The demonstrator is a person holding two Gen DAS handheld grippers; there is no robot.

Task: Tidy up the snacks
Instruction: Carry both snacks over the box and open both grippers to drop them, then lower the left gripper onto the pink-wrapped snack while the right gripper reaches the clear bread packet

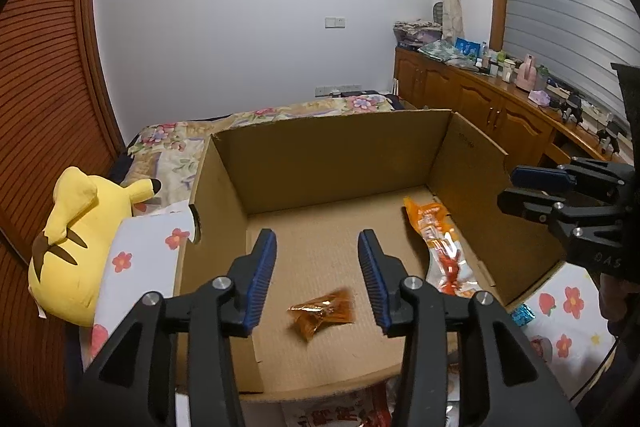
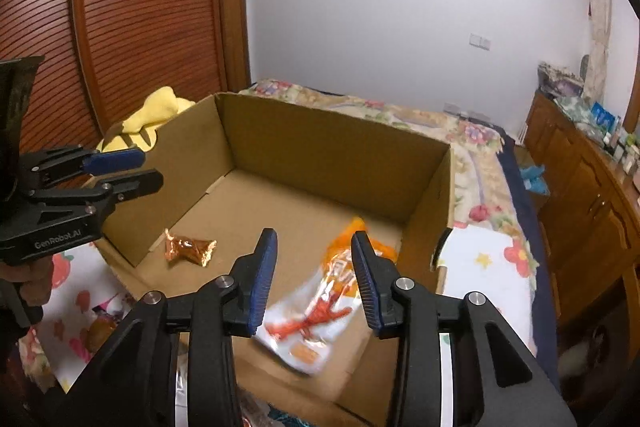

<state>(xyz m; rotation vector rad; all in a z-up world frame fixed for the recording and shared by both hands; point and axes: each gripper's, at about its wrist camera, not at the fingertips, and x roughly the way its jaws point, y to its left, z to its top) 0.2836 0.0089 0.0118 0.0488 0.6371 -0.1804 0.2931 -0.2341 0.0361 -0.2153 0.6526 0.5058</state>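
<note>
An open cardboard box (image 1: 328, 147) (image 2: 328, 143) stands on a bed. A small amber-wrapped snack (image 1: 322, 313) (image 2: 188, 249) lies on its floor near the front. A long orange and white snack packet (image 1: 442, 247) (image 2: 316, 311) lies at the box's right side, blurred in the right wrist view. My left gripper (image 1: 316, 259) is open and empty above the amber snack; it also shows in the right wrist view (image 2: 136, 171). My right gripper (image 2: 314, 267) is open and empty above the long packet; it also shows in the left wrist view (image 1: 516, 189).
A yellow plush toy (image 1: 76, 239) lies left of the box. A white sheet with flower prints (image 1: 560, 311) covers the bed around the box. More snack packets (image 1: 340, 411) lie in front of the box. A wooden cabinet (image 1: 480, 103) runs along the right.
</note>
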